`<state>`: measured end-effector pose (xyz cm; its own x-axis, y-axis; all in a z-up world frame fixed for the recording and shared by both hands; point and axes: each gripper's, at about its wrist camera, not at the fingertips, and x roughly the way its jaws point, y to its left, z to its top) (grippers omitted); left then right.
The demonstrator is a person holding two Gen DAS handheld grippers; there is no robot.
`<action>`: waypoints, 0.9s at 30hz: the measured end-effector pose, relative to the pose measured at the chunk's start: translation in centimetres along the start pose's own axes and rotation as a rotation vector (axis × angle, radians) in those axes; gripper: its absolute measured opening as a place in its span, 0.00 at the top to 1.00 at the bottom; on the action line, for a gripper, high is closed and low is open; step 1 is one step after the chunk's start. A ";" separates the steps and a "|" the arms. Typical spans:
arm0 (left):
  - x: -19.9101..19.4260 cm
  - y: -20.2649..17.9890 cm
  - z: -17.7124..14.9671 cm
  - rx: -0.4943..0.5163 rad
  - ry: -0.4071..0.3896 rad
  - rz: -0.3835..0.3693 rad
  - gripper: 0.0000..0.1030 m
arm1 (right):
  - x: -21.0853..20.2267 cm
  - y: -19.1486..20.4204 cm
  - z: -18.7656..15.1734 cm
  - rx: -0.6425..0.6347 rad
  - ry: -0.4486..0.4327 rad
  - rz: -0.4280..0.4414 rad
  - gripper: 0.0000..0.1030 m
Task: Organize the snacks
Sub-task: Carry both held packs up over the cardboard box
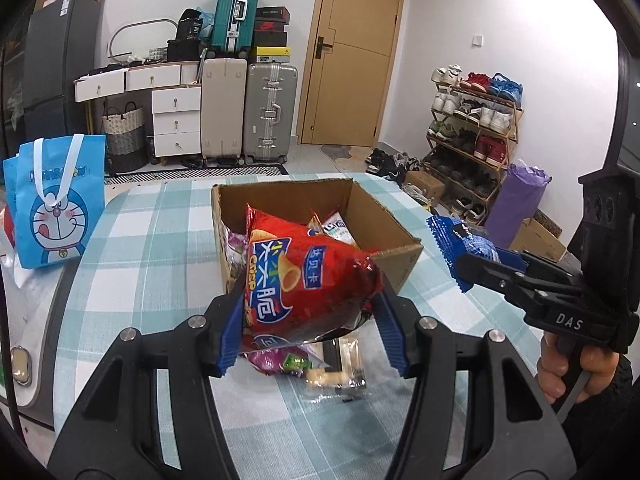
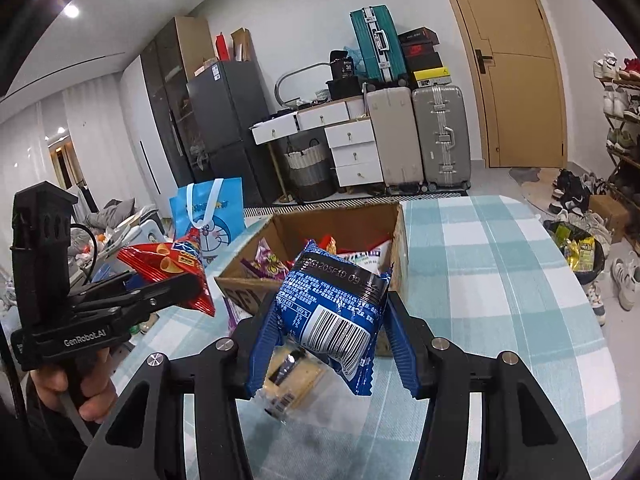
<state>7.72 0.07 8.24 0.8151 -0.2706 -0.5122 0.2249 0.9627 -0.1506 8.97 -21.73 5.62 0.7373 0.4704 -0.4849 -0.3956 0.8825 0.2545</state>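
Observation:
My left gripper (image 1: 308,316) is shut on a red chip bag (image 1: 304,280), held above the table just in front of an open cardboard box (image 1: 396,264) that holds several snack packets. My right gripper (image 2: 332,332) is shut on a blue snack packet (image 2: 332,312), also held above the table near the box (image 2: 400,236). The right gripper with the blue packet (image 1: 460,248) shows at the right of the left wrist view. The left gripper with the red bag (image 2: 172,268) shows at the left of the right wrist view. A clear-wrapped cracker packet (image 1: 336,376) and a purple packet (image 1: 272,360) lie on the table below.
The table has a teal checked cloth (image 1: 160,240). A blue Doraemon bag (image 1: 56,204) stands at its far left. Suitcases (image 1: 248,112), white drawers, a door and a shoe rack (image 1: 472,132) stand behind. A bin with packets (image 2: 576,252) sits on the floor to the right.

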 end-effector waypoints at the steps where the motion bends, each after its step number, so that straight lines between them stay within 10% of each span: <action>1: 0.1 0.2 0.3 0.000 -0.004 0.006 0.47 | 0.2 0.1 0.2 -0.004 0.000 0.000 0.49; 27: 9.1 1.4 6.0 -0.017 -0.005 0.098 0.47 | 5.5 0.7 3.9 -0.008 0.011 0.019 0.49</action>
<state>18.72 -1.03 8.45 0.8353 -0.1754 -0.5211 0.1349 0.9842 -0.1149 14.90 -18.49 6.43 0.7236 0.4866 -0.4896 -0.4138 0.8734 0.2567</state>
